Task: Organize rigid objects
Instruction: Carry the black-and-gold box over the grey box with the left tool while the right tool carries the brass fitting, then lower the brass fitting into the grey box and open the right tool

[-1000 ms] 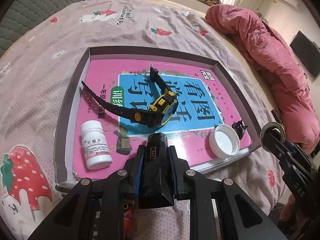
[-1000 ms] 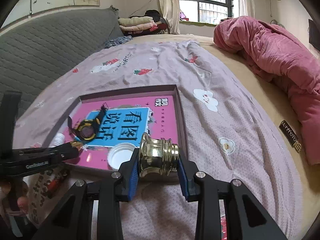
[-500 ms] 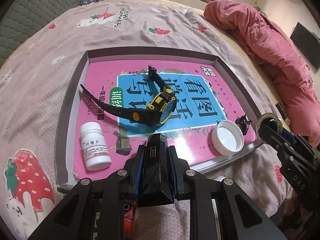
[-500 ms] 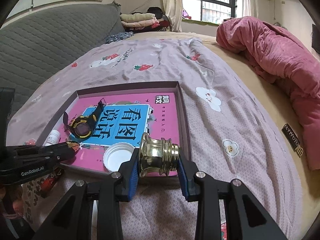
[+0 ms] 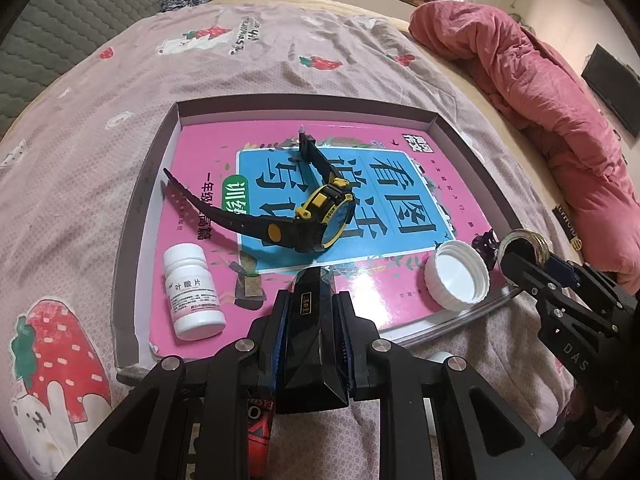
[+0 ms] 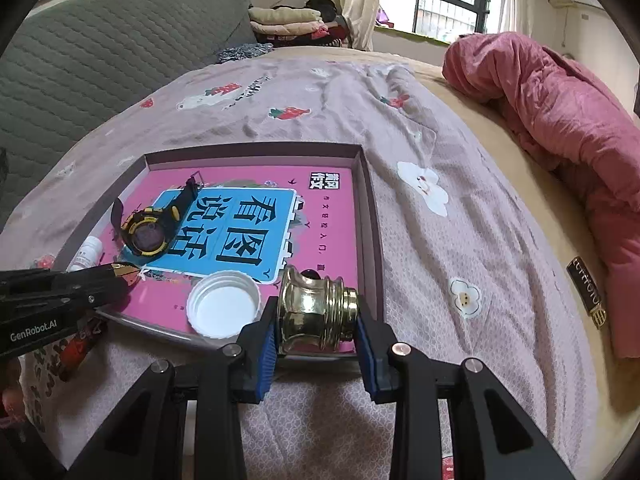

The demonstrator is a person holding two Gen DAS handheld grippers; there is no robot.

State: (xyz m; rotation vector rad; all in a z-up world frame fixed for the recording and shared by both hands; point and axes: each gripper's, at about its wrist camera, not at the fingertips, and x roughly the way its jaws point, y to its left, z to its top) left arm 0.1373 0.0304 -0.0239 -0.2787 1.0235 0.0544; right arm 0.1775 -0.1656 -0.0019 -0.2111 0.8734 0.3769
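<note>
Bed w/ mauve strawberry-print sheet (image 6: 320, 112), grey quilted headboard (image 6: 100, 48); shallow brown tray (image 5: 152, 184) on it. Left gripper (image 5: 312, 312) clamps faceted black box (image 5: 310, 340); right gripper (image 6: 316, 334) clamps shiny brass fitting (image 6: 314, 308), both at tray's near edge

The left gripper (image 5: 312, 312) has matt black plastic arms with ribbed blue pads, clamping a glossy, faceted black block (image 5: 310, 344). The right gripper (image 6: 316, 328) pinches a polished brass-coloured metal piece (image 6: 316, 308), mirror-bright. The tray (image 5: 136, 216) looks like matt greyish card. In it lies a glossy paper book (image 5: 404, 208); at its centre, a watch (image 5: 316, 216) of matt black and yellow plastic; at 7 o'clock, a smooth white plastic bottle (image 5: 194, 292) with a paper label; at 5 o'clock, a ridged white plastic cap (image 5: 456, 276). The bedsheet (image 5: 80, 152) is soft printed cloth.
</note>
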